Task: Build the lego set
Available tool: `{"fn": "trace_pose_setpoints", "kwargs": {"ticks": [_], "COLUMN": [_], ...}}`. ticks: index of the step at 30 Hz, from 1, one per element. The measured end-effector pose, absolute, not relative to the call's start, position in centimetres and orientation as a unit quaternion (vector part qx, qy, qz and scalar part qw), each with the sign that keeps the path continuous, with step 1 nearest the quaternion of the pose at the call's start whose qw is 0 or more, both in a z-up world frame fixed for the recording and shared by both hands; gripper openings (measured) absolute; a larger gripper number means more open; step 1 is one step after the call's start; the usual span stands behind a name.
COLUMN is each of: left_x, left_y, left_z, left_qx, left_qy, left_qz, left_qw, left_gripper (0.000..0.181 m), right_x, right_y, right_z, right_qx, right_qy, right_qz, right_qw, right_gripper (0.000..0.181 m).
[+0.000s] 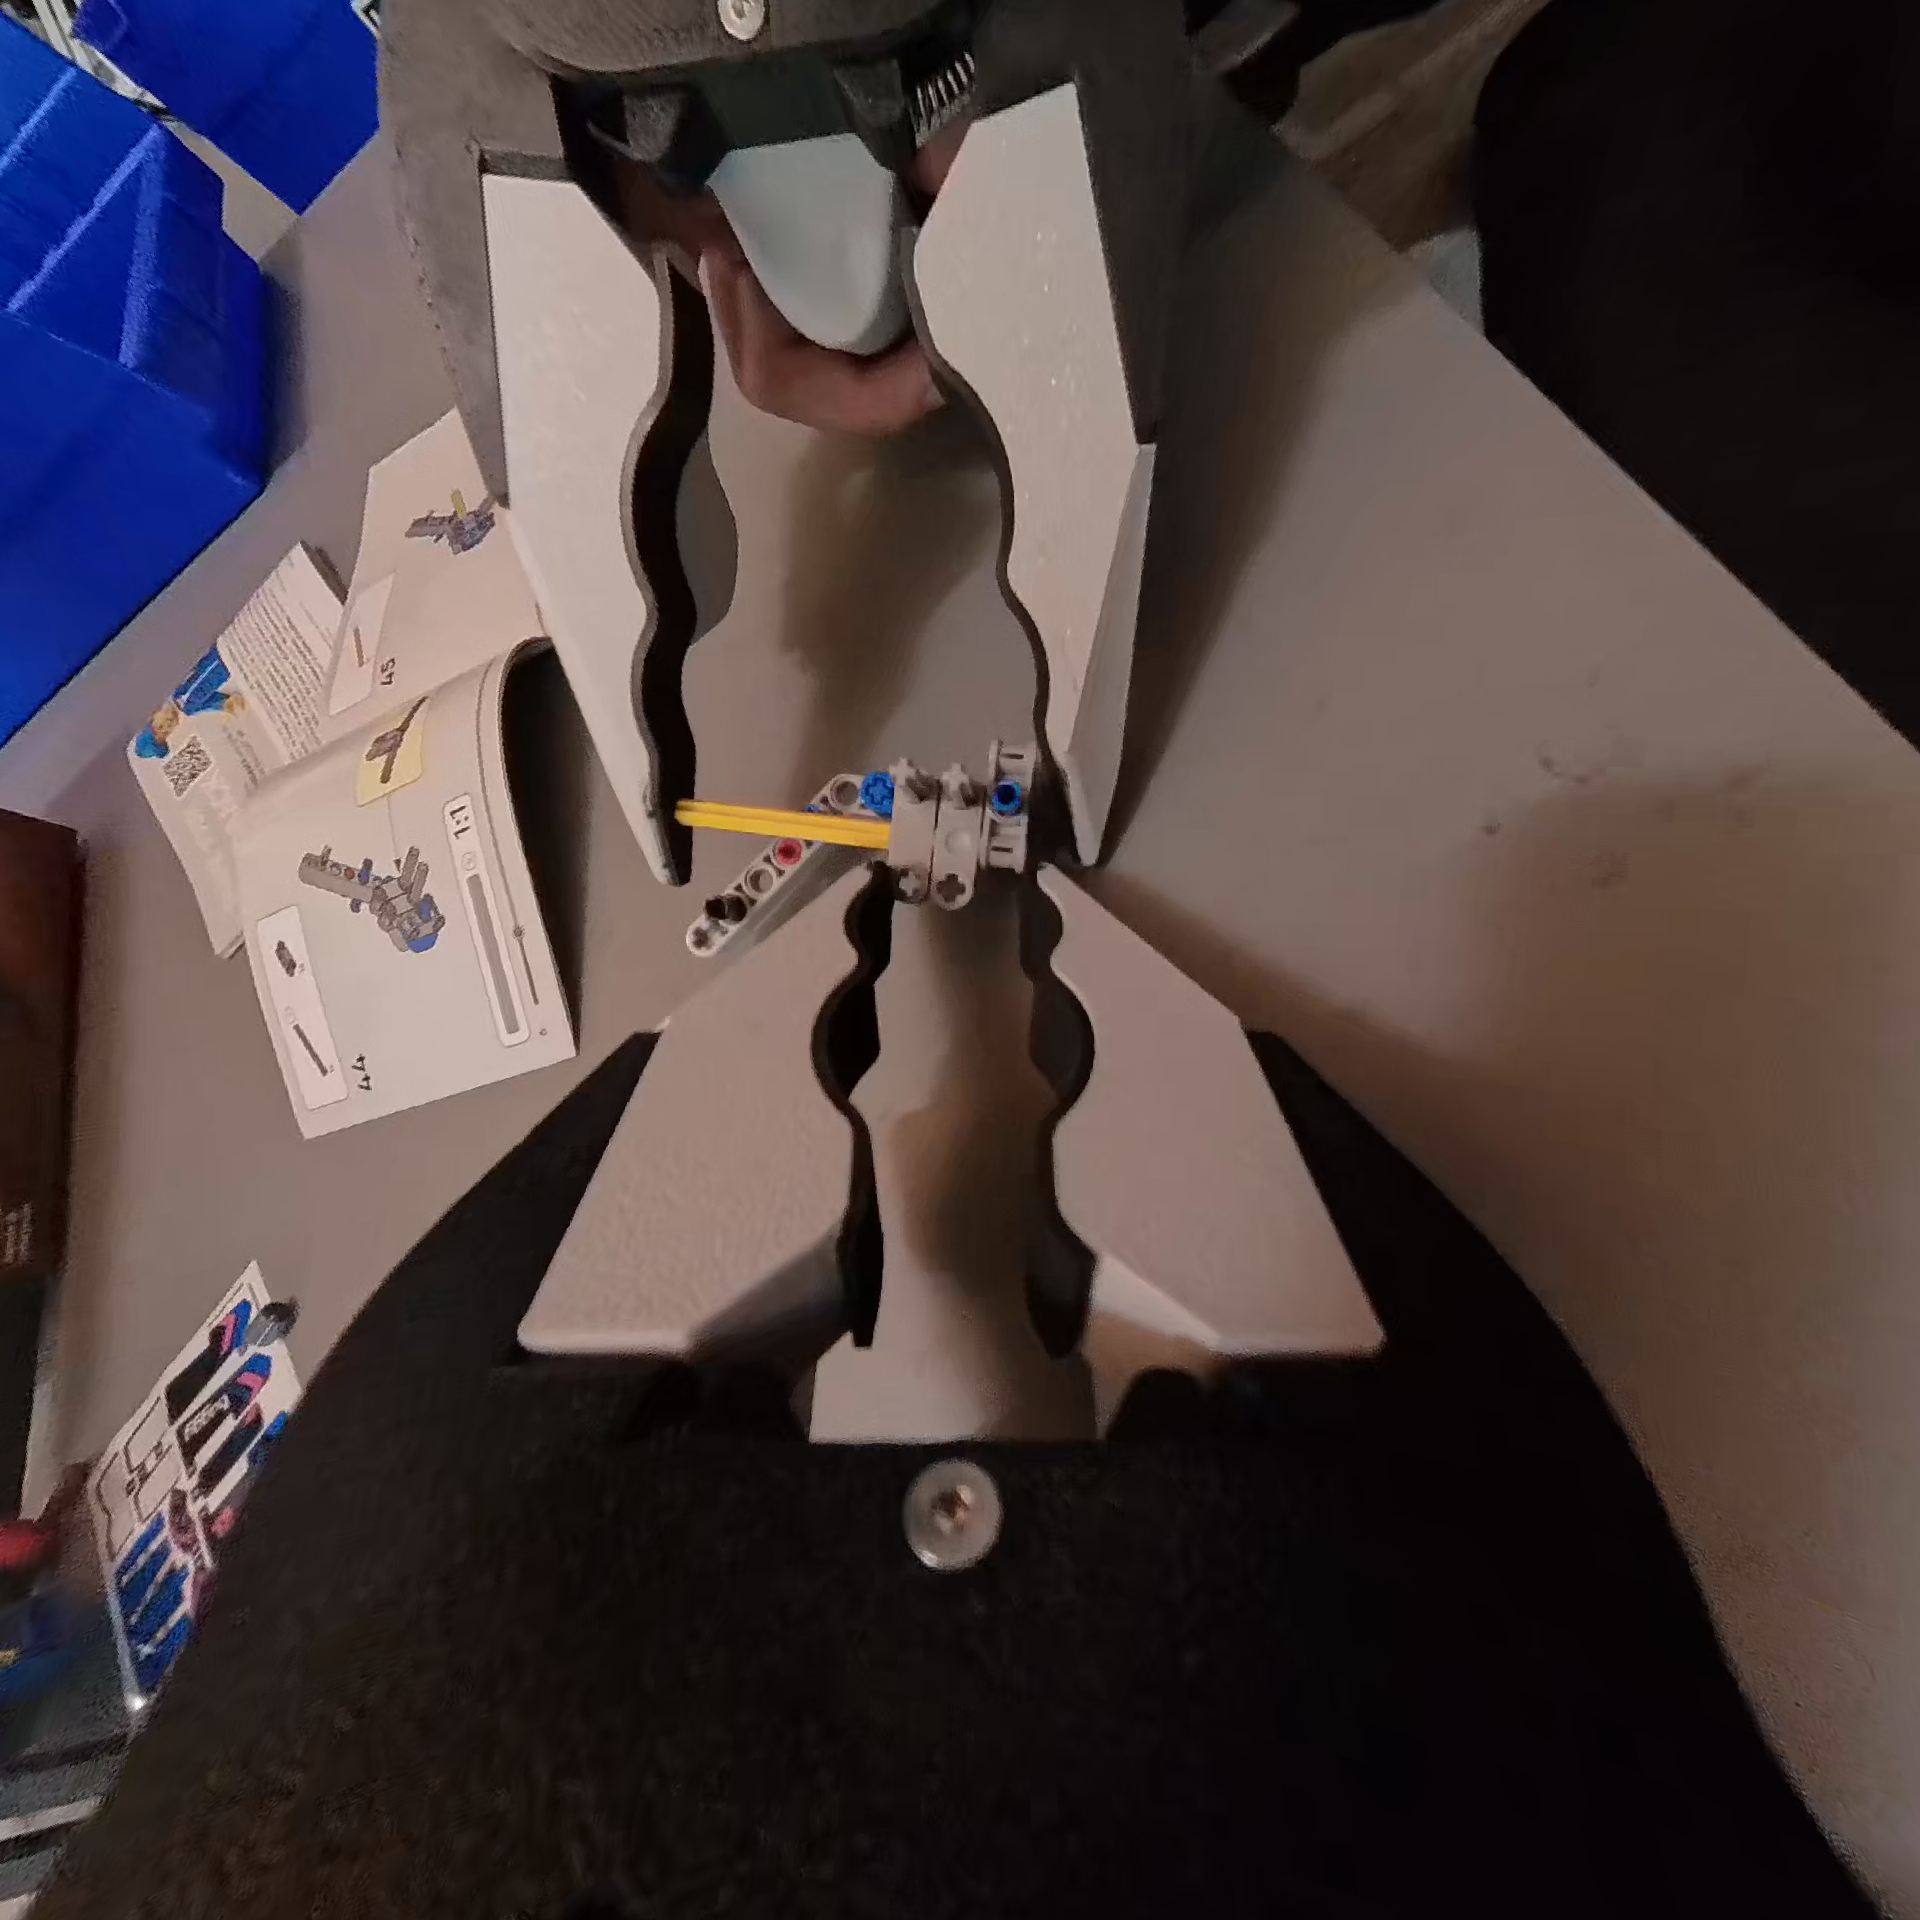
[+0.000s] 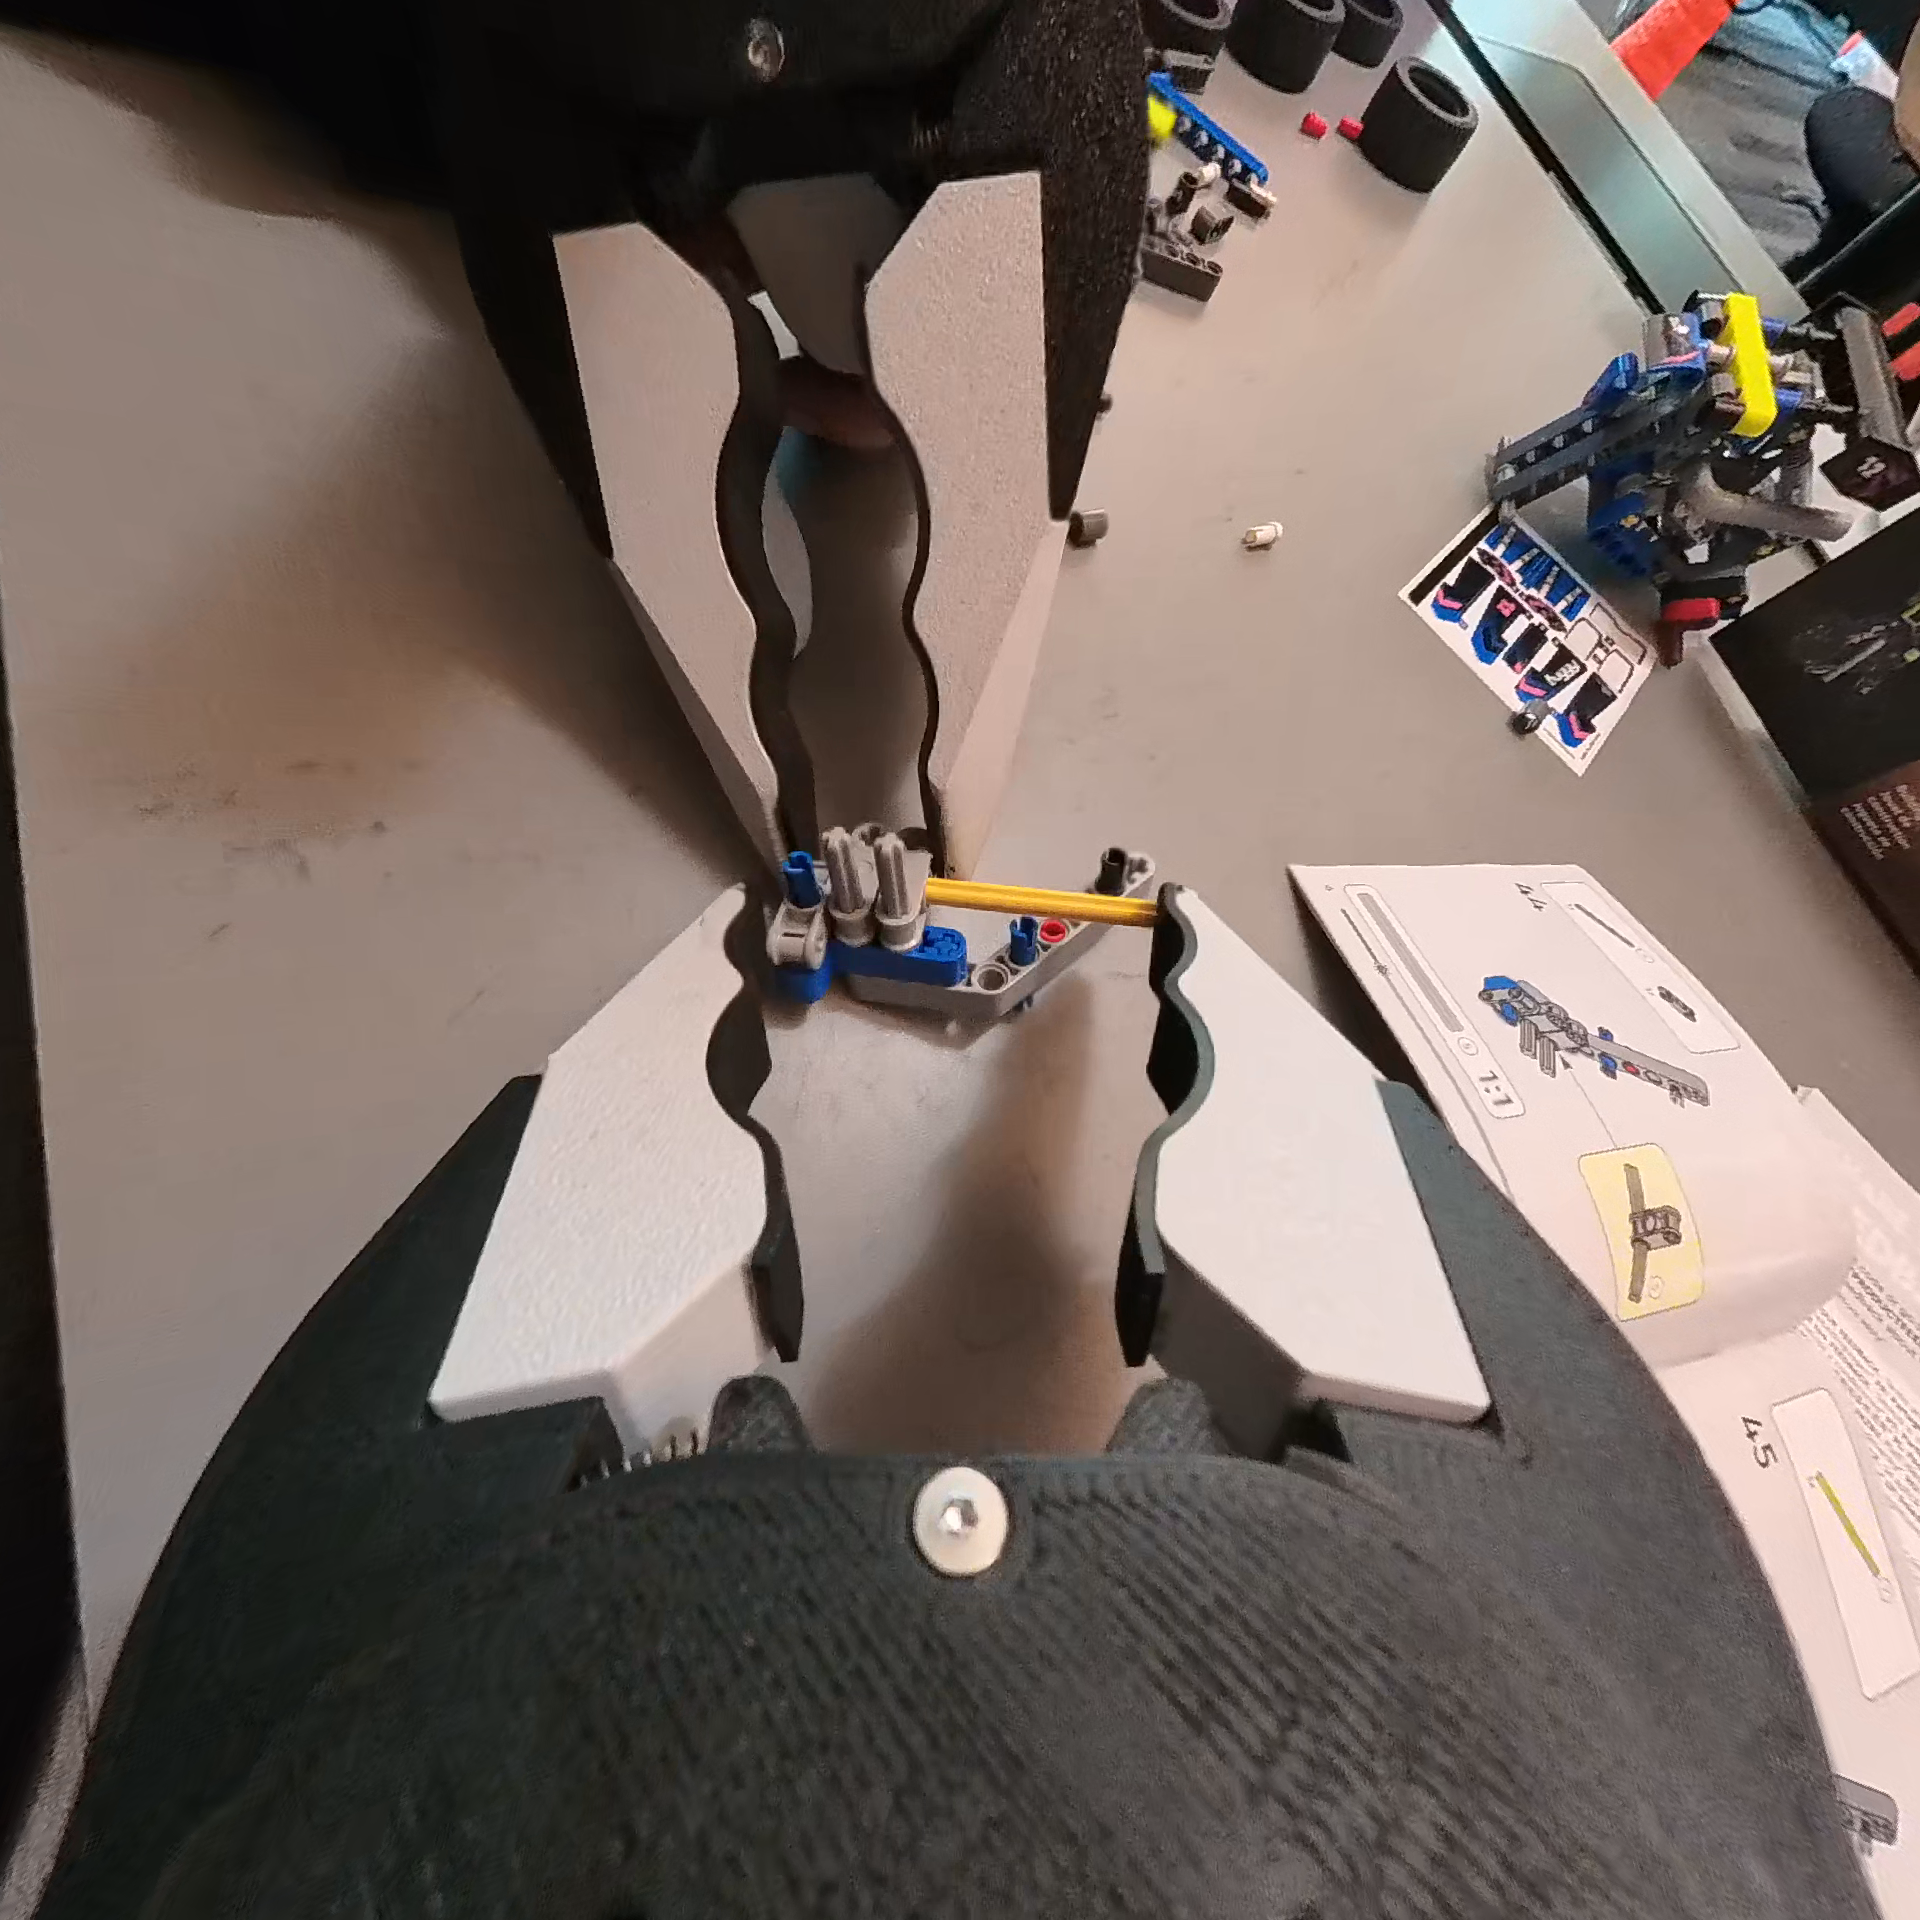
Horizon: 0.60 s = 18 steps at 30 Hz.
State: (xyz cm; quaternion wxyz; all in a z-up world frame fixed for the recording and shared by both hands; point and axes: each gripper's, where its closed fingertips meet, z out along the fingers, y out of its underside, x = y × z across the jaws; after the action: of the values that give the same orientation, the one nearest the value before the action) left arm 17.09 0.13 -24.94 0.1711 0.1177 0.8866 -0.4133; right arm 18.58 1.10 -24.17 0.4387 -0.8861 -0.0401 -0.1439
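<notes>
A small lego assembly [image 1: 940,831] of grey connectors, blue pins and a bent grey beam [image 1: 758,894] rests on the table. A yellow axle [image 1: 779,821] sticks out of its side. My left gripper [image 1: 956,888] is shut on the grey connectors. My right gripper [image 1: 871,847] comes in from the opposite side. In the right wrist view, my right gripper [image 2: 956,904] has one fingertip on the free end of the yellow axle [image 2: 1039,902] and the other against the far side of the assembly [image 2: 914,951]. The left gripper [image 2: 868,842] pinches it from above.
An open instruction booklet [image 2: 1558,1039] lies right of the work spot. A sticker sheet [image 2: 1527,634], a partly built blue model [image 2: 1714,447], black tyres [image 2: 1423,114], loose parts [image 2: 1195,229] and a dark box [image 2: 1849,675] are beyond. Blue bins [image 1: 104,312] stand nearby. My two grippers' fingertips are within a few centimetres of each other.
</notes>
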Motion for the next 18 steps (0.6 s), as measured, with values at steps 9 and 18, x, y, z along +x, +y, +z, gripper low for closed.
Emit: {"fn": "trace_pose_setpoints", "kwargs": {"ticks": [9,18], "left_x": [16.97,17.03], "left_y": [-0.4,-0.39], "left_z": [-24.72,-24.86], "left_qx": [0.109,0.118], "left_qy": [0.887,0.889], "left_qz": [-0.413,-0.399], "left_qw": [0.175,0.189], "left_gripper": [0.022,0.021], "right_x": [18.43,18.35], "right_y": [0.49,0.71], "right_z": [-24.18,-24.04], "right_qx": [-0.886,-0.882], "right_qy": [-0.049,-0.059], "right_qz": [-0.14,-0.146], "right_qw": [0.44,0.443], "right_gripper": [0.072,0.072]}}
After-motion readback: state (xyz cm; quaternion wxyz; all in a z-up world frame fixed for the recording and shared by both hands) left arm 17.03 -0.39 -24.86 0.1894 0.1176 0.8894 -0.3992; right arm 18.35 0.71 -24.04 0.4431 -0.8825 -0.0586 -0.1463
